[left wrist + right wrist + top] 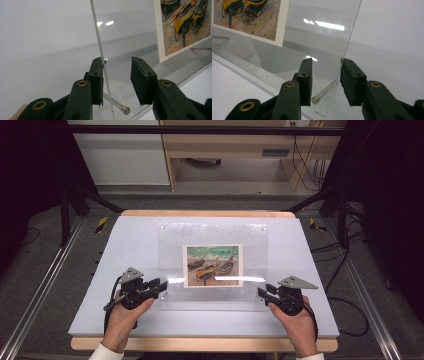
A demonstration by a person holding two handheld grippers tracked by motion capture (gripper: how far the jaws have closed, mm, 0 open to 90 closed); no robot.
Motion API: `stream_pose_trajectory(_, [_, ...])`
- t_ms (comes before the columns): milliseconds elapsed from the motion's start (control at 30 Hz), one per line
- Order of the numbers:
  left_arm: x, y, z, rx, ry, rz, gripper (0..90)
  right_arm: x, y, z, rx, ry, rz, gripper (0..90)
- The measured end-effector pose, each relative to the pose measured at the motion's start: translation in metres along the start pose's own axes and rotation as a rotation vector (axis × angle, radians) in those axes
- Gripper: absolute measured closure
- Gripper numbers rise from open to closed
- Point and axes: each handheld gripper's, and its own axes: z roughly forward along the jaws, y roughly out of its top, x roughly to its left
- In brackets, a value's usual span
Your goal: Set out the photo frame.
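We see the clear acrylic picture frame panel holding a boat painting print at the centre of the white counter; left tongs and right tongs straddle its near corners, part-open, not yet pinching, a metal pin between each

- Left gripper: black body, grey three-cornered top plate, black cable trailing.
- Right gripper: same build.
- Jaws: black ribbed pads, small screws, brass-coloured pivot rings.
- Sleeves: white cuffs.
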Motion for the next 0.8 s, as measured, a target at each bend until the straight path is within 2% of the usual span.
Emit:
stream_pose_trajectory(133, [0.0, -0.0011, -0.0015, 0.001, -0.003, -0.01, 63.9, 0.0013, -0.0017, -0.0014, 0.002, -0.008, -0.009, 64.0])
stream_pose_trajectory(800, [-0.0031, -0.0046, -0.0054, 0.007, 0.001, 0.007, 65.8, 0.0045, -0.0061, -0.0049, 0.008, -0.021, -0.031, 66.9])
